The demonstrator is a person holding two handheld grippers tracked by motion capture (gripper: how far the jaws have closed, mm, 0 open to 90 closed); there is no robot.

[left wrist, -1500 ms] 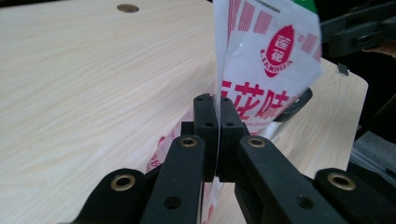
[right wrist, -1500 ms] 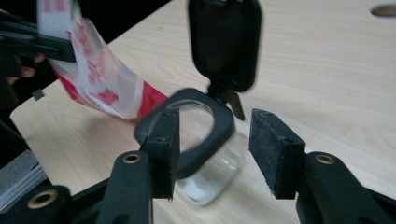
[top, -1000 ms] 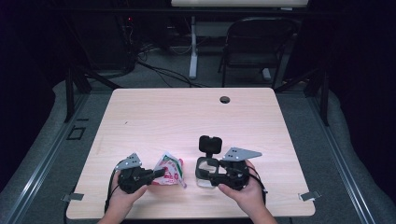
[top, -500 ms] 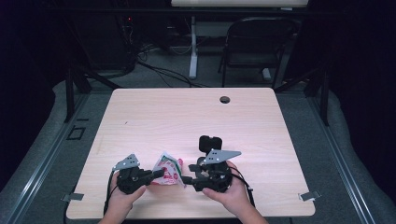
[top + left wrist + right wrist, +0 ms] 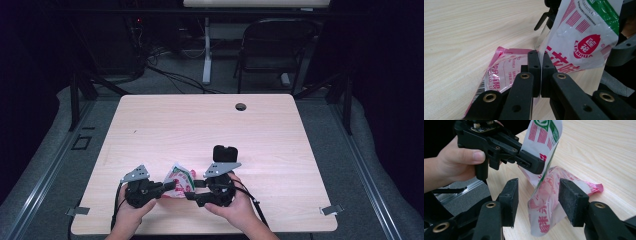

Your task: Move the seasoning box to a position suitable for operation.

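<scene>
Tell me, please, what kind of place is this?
Probably a lab or recording workroom: a bare wooden table with a cable hole, cables on the floor, and a folding chair behind.

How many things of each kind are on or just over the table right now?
Grippers: 2, the left gripper and the right gripper
Printed plastic bag: 1, bent over on itself; whether a second lies under it cannot be told
Small black block: 1
Total: 4
</scene>
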